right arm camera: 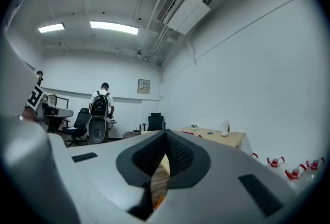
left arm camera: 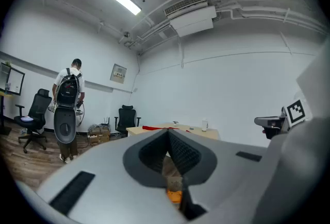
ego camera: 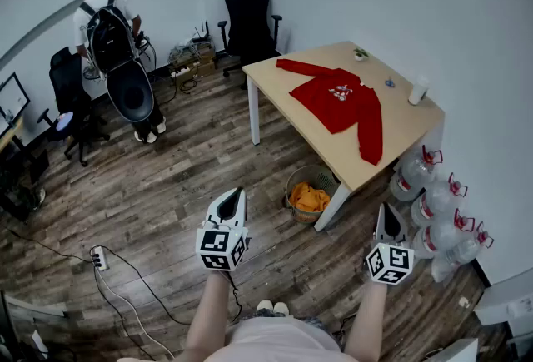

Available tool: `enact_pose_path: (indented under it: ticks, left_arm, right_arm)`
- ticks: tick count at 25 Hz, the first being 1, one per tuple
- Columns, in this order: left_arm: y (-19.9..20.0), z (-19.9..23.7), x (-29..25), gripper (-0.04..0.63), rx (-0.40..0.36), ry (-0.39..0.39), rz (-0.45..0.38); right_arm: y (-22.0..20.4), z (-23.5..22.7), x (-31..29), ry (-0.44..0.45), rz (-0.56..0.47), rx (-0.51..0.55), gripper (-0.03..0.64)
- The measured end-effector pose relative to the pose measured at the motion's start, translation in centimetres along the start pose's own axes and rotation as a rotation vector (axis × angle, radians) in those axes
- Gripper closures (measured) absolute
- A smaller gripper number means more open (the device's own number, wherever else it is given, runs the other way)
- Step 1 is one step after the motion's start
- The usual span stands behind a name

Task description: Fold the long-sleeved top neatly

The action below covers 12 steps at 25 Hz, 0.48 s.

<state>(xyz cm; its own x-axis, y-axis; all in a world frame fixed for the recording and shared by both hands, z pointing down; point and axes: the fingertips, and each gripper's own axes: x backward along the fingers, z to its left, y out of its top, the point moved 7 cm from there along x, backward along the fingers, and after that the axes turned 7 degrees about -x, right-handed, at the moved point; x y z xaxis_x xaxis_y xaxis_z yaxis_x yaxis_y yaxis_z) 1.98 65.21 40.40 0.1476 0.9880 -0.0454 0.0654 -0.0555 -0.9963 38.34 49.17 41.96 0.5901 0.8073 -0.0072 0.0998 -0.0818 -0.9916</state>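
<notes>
Soft red long-sleeved top lies spread flat, sleeves out, on the pale wooden tabletop. Left gripper and right gripper, well apart from it, have ribbed jaws pressed together, empty

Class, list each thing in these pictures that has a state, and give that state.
Red top: unfolded, spread flat on the table.
Left gripper: shut, empty.
Right gripper: shut, empty.
Basket: holds orange cloth.
White bottle: upright on the table.
</notes>
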Motion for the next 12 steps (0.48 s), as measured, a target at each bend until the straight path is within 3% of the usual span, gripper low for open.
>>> enact_pose_path:
  ticks: [12]
  left_arm:
    - [-0.09, -0.64, -0.29, 0.594, 0.003, 0.002, 0.006]
  right_arm:
    - [0.02, -0.02, -0.13, 0.022, 0.009, 0.004, 0.611]
